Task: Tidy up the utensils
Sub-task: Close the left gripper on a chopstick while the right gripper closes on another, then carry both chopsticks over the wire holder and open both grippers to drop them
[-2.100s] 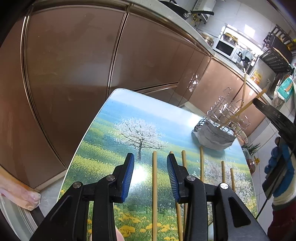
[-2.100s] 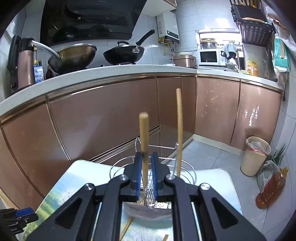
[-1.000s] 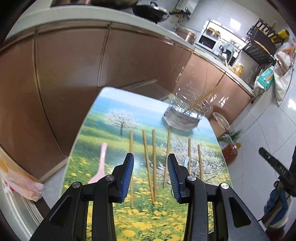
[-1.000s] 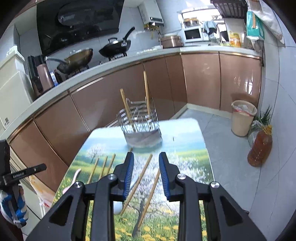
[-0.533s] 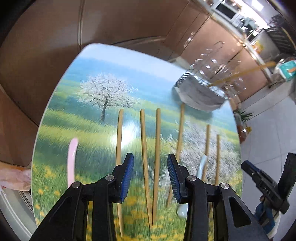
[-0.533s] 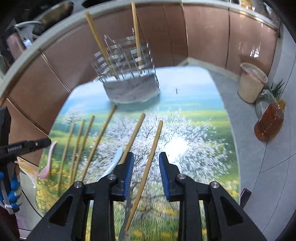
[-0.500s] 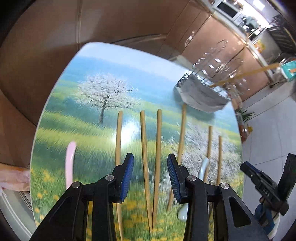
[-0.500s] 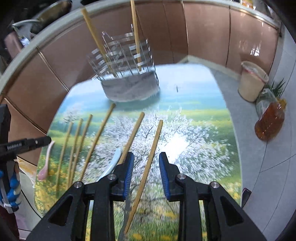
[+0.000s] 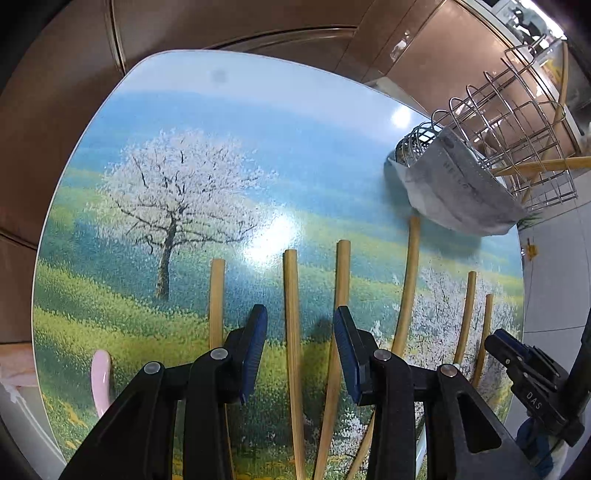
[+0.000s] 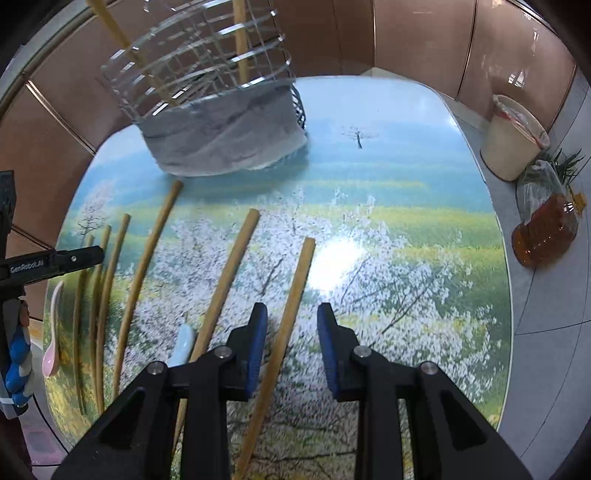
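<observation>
Several bamboo chopsticks lie side by side on the picture-printed table (image 9: 221, 110). In the left wrist view my left gripper (image 9: 299, 321) hangs open just over them, pointing steeply down, with one chopstick (image 9: 291, 291) between its jaws, untouched. In the right wrist view my right gripper (image 10: 291, 317) is open too, straddling the rightmost chopstick (image 10: 297, 284). A wire basket (image 10: 199, 55) wrapped in grey cloth (image 10: 229, 133) stands at the far end with two chopsticks upright in it. A pink spoon (image 9: 100, 380) and a light blue spoon (image 10: 183, 343) lie among the chopsticks.
Brown cabinet fronts (image 9: 258, 22) run close behind the table. On the floor to the right stand a cream waste bin (image 10: 513, 136) and a bottle of amber oil (image 10: 546, 232). The table's right half (image 10: 406, 166) carries no utensils.
Both grippers have come down toward the table and tipped downward, so the chopsticks loom larger. The right gripper earlier held a chopstick over the basket; that chopstick now stands in it.
</observation>
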Tool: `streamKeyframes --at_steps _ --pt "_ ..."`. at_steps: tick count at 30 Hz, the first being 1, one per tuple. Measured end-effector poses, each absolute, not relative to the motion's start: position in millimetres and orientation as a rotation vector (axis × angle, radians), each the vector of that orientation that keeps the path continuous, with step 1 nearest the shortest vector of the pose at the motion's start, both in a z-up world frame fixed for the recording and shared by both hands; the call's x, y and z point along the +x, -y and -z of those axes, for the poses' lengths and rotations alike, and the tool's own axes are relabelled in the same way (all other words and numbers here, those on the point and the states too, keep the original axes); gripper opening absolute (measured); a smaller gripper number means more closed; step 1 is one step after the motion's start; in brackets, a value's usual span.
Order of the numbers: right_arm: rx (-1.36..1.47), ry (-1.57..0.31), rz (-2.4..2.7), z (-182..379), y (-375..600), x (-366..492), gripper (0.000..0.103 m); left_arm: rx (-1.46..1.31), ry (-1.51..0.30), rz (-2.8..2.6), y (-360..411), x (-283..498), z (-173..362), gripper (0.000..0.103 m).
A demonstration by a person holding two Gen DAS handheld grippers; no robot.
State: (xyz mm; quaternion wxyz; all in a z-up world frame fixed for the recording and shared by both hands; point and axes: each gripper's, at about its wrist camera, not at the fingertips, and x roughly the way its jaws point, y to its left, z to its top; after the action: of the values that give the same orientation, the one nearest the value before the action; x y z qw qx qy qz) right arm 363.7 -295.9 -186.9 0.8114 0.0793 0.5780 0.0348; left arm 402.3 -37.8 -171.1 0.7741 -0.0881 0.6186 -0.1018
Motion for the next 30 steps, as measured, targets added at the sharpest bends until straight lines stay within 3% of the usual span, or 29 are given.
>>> streamKeyframes --at_steps 5,11,24,30 --pt "0.164 -1.274 -0.072 187 296 376 0.025 -0.174 -1.37 0.212 42 409 171 0.033" --pt "0.084 -1.317 -0.04 189 284 388 0.012 -0.178 -1.414 0.216 41 416 176 0.006" --pt "0.098 -1.314 -0.033 187 277 389 0.006 -0.191 -1.398 0.174 54 405 180 0.006" --pt "0.137 -1.204 -0.093 165 280 356 0.006 -0.192 -1.323 0.185 48 384 164 0.006"
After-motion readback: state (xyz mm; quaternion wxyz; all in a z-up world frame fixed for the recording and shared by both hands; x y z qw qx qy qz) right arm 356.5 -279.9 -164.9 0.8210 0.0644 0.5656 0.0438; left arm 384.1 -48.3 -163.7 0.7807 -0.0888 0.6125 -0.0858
